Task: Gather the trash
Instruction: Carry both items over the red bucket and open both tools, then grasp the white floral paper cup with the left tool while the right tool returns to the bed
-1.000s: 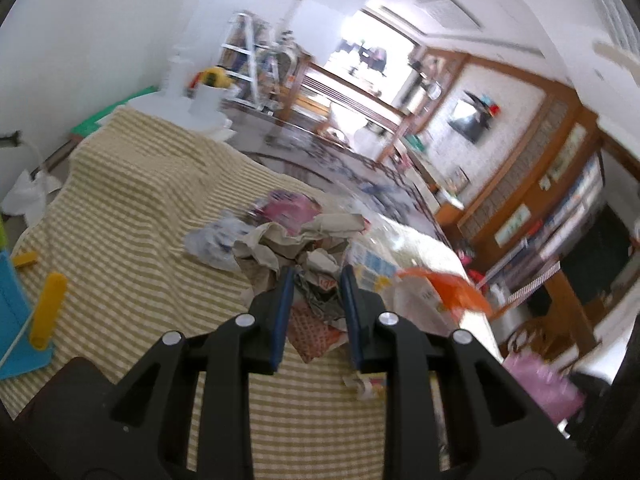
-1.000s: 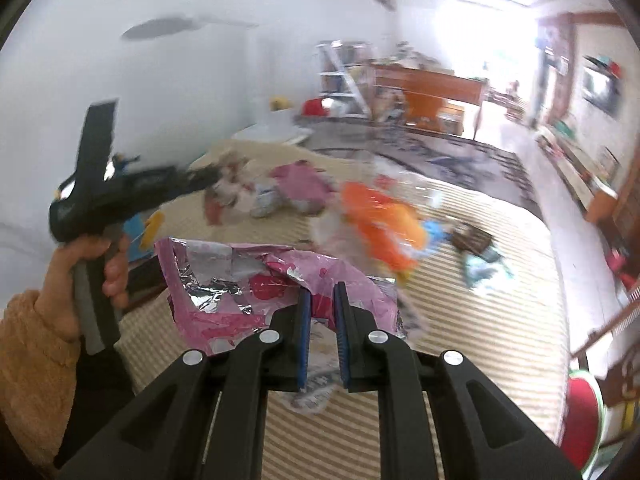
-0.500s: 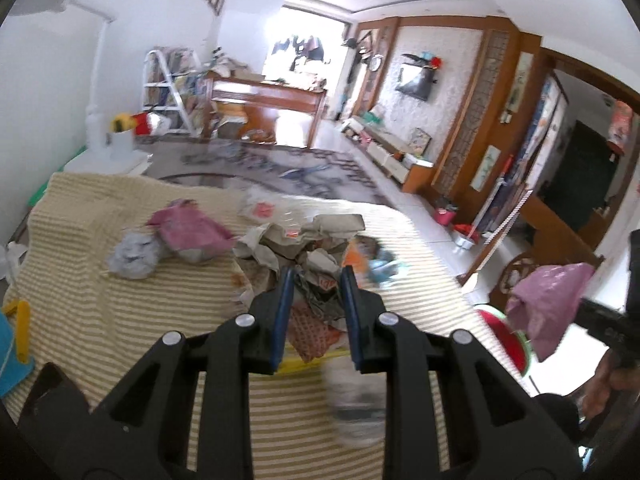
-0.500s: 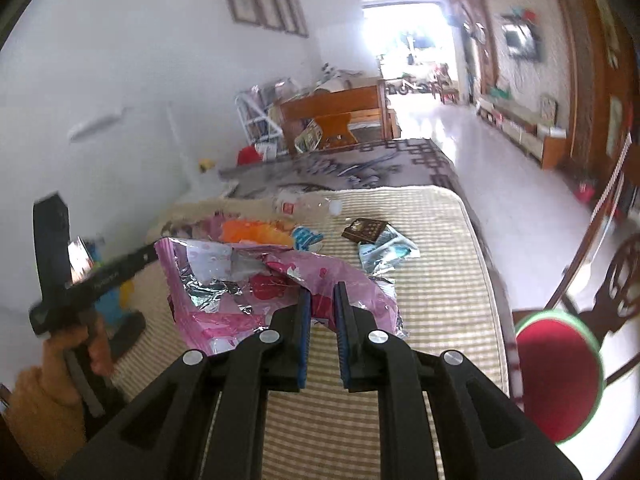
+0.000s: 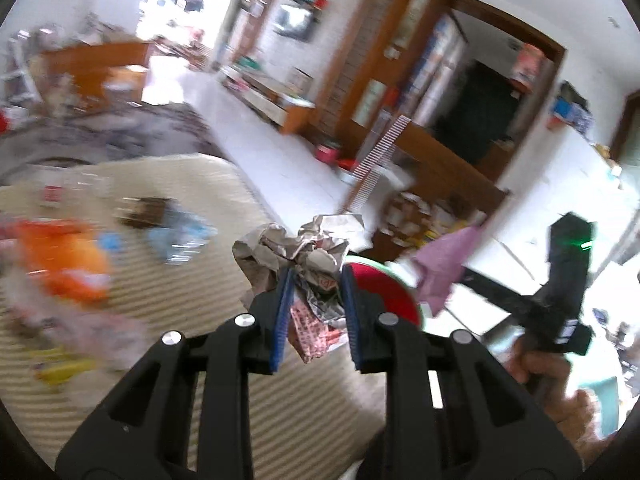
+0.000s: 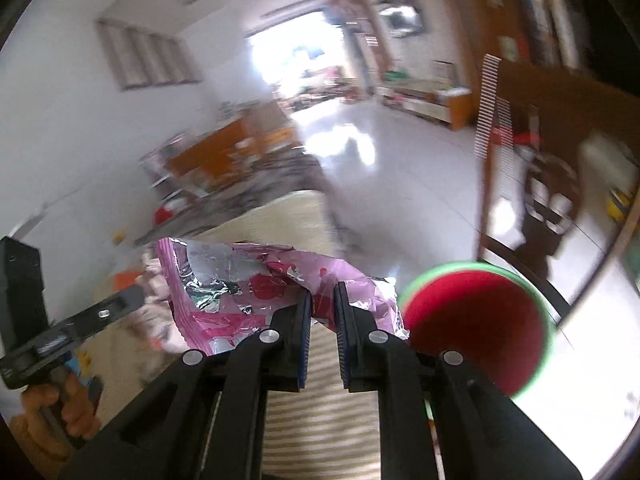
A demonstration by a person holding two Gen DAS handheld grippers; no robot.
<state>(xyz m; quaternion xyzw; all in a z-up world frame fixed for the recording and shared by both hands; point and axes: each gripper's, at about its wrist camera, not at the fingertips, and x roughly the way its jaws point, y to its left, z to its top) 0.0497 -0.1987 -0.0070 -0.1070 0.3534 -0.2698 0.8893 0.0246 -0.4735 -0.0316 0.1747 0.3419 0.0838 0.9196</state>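
Two loads are in my grippers at once. My left gripper (image 5: 316, 284) is clamped on a wad of crumpled paper (image 5: 298, 246), the wad bulging out above the blue pads with a torn red-printed scrap hanging below them. My right gripper (image 6: 322, 300) is pinched tight on a pink foil snack wrapper (image 6: 240, 280), holding it by its right-hand part so that most of the sheet fans out to the left, silver lining showing.

Both pieces hang in the air beyond the edge of the striped tablecloth (image 5: 192, 288), near the red bin with the green rim (image 6: 476, 320) that stands on the floor just past the table; the paper wad looks to be almost over its mouth.

I judge both pieces nearly weightless. The paper is soft and springy, so a grip through the thick middle of the wad suits it, and loose bits could shed. The foil is thin, slick and crackly; it could slide between the pads or flutter, so a hold well in from the edge is safer. More litter, among it an orange bag (image 5: 68, 256), lies blurred on the cloth.
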